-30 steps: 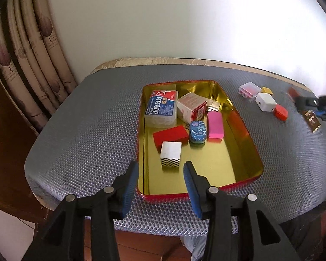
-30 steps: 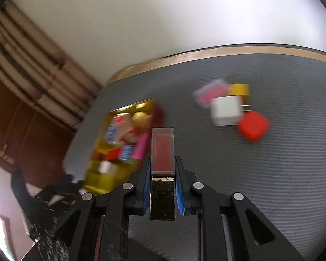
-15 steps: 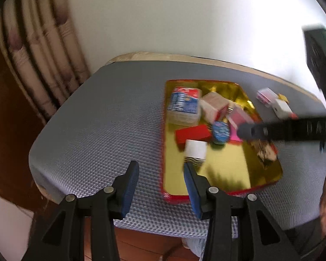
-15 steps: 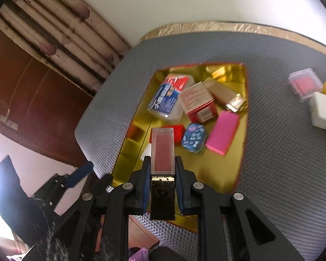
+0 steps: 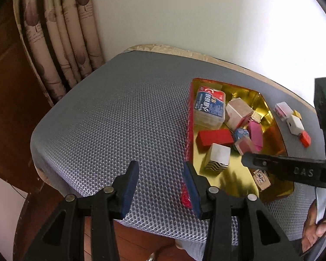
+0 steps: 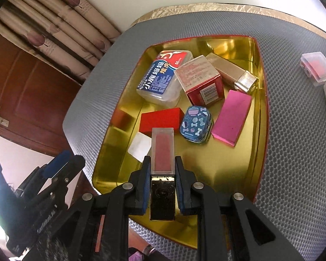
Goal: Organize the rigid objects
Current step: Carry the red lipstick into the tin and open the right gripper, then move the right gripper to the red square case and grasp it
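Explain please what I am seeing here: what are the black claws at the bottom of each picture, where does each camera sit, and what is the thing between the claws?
No robot here: a person holds a hand-held two-finger gripper in each hand, each with a camera looking along its fingers.

The left view shows the left gripper, open and empty, above a grey mesh cushion.

The right view shows the right gripper shut on a clear tube with a gold cap, probably lip gloss, held over a gold tray. The tray holds small boxes and tins, such as a blue tin and a pink box.

A few small things lie outside the tray.
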Available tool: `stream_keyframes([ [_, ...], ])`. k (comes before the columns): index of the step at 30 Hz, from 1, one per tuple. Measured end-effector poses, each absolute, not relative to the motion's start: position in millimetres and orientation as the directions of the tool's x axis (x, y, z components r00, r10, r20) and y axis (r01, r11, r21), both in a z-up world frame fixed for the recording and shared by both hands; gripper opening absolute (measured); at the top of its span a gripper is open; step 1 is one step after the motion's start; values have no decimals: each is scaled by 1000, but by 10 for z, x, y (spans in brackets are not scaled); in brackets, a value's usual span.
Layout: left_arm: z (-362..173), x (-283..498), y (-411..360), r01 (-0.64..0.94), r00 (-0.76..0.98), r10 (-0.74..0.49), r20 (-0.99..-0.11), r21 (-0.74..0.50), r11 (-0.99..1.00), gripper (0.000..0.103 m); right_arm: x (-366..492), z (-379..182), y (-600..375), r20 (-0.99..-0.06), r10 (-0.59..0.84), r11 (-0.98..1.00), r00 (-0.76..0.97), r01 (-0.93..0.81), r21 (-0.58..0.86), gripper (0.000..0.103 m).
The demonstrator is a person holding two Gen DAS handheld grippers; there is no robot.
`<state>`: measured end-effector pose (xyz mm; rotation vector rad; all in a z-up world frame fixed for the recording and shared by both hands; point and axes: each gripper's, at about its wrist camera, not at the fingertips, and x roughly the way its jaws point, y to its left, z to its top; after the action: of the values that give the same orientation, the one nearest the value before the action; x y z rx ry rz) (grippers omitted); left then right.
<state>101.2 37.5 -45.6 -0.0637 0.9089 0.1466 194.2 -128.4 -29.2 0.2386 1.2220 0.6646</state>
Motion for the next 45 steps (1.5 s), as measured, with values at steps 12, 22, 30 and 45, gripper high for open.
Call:
stream_keyframes([
  [12, -455, 1018, 349, -146, 618, 109, -779, 22, 989, 43, 1900, -167, -1354, -712, 639, 764, 292, -349, 543, 22],
  [22, -410, 941, 18, -20, 631, 32, -775, 25, 999, 43, 1443, -580, -3028, -819, 49, 994, 572, -107, -16, 42],
  [30, -237, 850, -632, 148, 617, -89, -782, 4, 989, 43, 1405, -789, -3990, -831, -9, 1000, 556, 11, -4, 59],
  [45, -107, 1169, -1400, 257, 531, -189, -826, -55, 965, 43, 2008, -700, -3613, -763, 238, 954, 602, -290, 69, 77],
])
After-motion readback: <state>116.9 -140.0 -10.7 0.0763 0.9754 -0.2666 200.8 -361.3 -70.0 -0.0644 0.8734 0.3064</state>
